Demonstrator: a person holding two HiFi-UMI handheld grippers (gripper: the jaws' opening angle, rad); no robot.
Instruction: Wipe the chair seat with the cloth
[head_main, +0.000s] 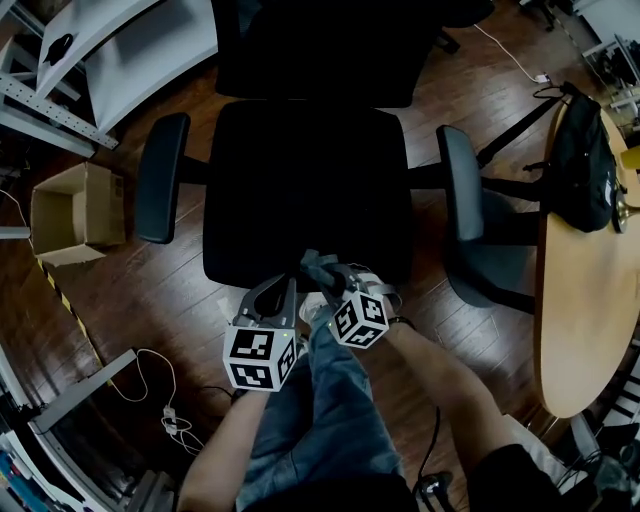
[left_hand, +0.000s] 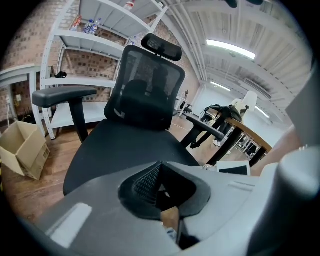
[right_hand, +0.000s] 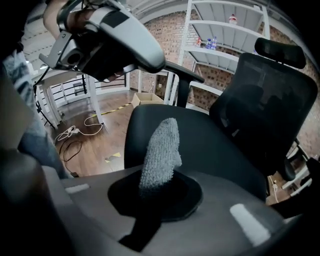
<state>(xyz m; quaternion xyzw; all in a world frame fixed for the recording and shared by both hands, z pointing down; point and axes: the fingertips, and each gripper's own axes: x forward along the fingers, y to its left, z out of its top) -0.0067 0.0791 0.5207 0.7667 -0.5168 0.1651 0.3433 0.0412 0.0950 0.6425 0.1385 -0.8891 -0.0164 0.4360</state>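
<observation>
From above, the black office chair's seat (head_main: 300, 180) fills the middle of the head view. Both grippers hover at its front edge. My right gripper (head_main: 328, 272) is shut on a grey knitted cloth (right_hand: 161, 149), which sticks up out of the jaws over the seat (right_hand: 210, 145). In the head view a bit of the cloth (head_main: 317, 264) shows at the seat's front rim. My left gripper (head_main: 283, 288) sits just to the left, jaws together and nothing between them. In its own view the left gripper (left_hand: 159, 167) points across the seat (left_hand: 125, 147) toward the mesh backrest (left_hand: 147, 85).
Armrests (head_main: 162, 175) (head_main: 460, 180) flank the seat. An open cardboard box (head_main: 75, 210) stands on the wood floor at the left. A cable (head_main: 165, 400) lies near my legs. To the right are a wooden table (head_main: 575, 310), a black bag (head_main: 585, 170) and another chair (head_main: 490, 255).
</observation>
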